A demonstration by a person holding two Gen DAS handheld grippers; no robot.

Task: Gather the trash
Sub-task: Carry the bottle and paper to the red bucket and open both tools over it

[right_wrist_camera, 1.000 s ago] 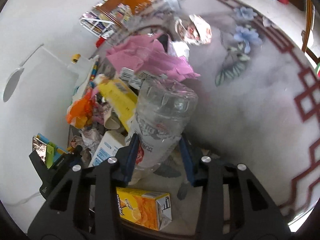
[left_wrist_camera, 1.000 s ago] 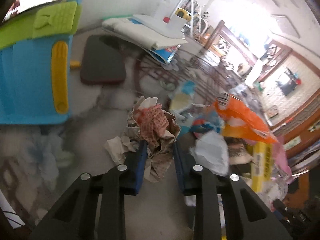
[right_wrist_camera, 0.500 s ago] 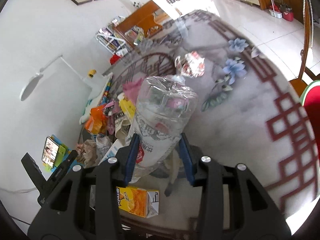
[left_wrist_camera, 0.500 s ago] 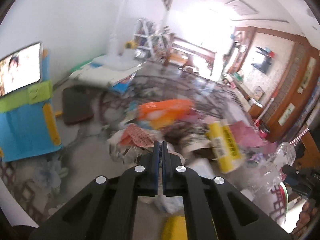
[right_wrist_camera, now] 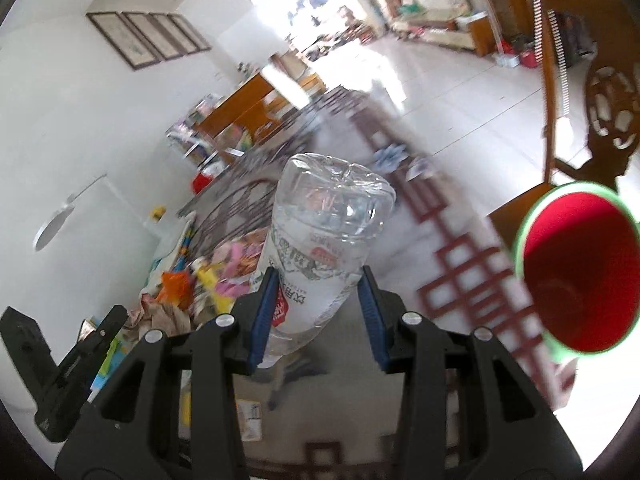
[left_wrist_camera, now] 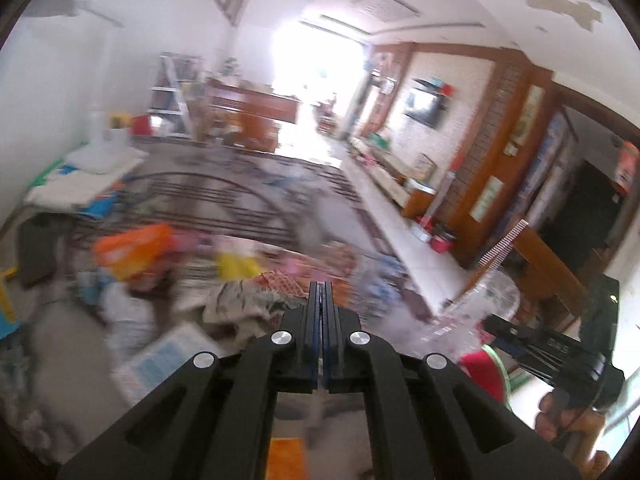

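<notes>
my right gripper (right_wrist_camera: 316, 316) is clamped on a clear plastic bottle (right_wrist_camera: 320, 240), base pointing away from me, held above the near edge of the table (right_wrist_camera: 404, 208). step in hand, as i judge it: carrying this bottle to the bin. the red bin with a green rim (right_wrist_camera: 580, 268) stands open to the right, just off the table. next move calls for swinging the bottle right until it hangs over the bin mouth, then parting the jaws. my left gripper (left_wrist_camera: 321, 312) has its jaws pressed together with nothing visible between them, above the trash pile (left_wrist_camera: 192, 276), which lies on the left part of the table.
</notes>
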